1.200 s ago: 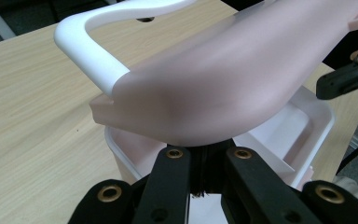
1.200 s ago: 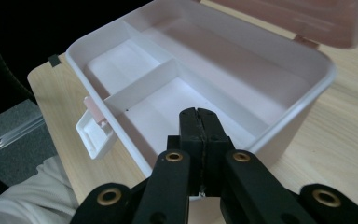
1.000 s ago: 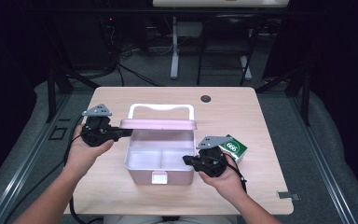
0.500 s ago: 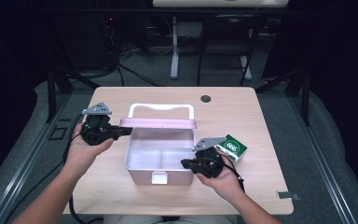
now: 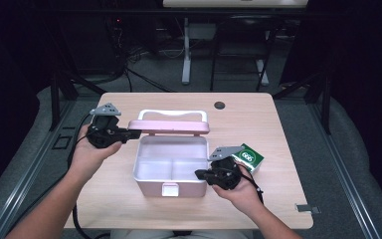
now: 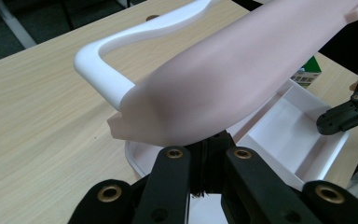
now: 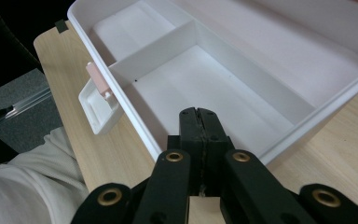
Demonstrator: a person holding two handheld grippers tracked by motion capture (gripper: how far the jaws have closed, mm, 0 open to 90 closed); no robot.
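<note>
I have the left gripper [image 5: 129, 134] at the left end of the pink lid [image 5: 171, 127] of the lunch box [image 5: 151, 177]. In the left gripper view its jaws are together and the lid's corner sits right over their tips; I cannot tell whether the lid's edge is pinched between them or only rests against them. The lid is smooth matte pink plastic with rounded corners, standing raised on its back edge, its long axis running away from this claw toward the right. A white loop handle [image 5: 173, 114], rounded and glossy, rises just beyond the lid.

The box sits open just ahead of both claws on the pale wood-grain table [image 5: 258, 129]. It is a rounded rectangular tub, white inside, with thin dividers forming compartments. A small pink-and-white latch [image 7: 97, 95] hangs from its front wall.

My right gripper [image 5: 202, 174] has its jaws pressed together on nothing, tips just over the box's right rim. Behind this claw lies a green carton [image 5: 248, 158], near the box.
</note>
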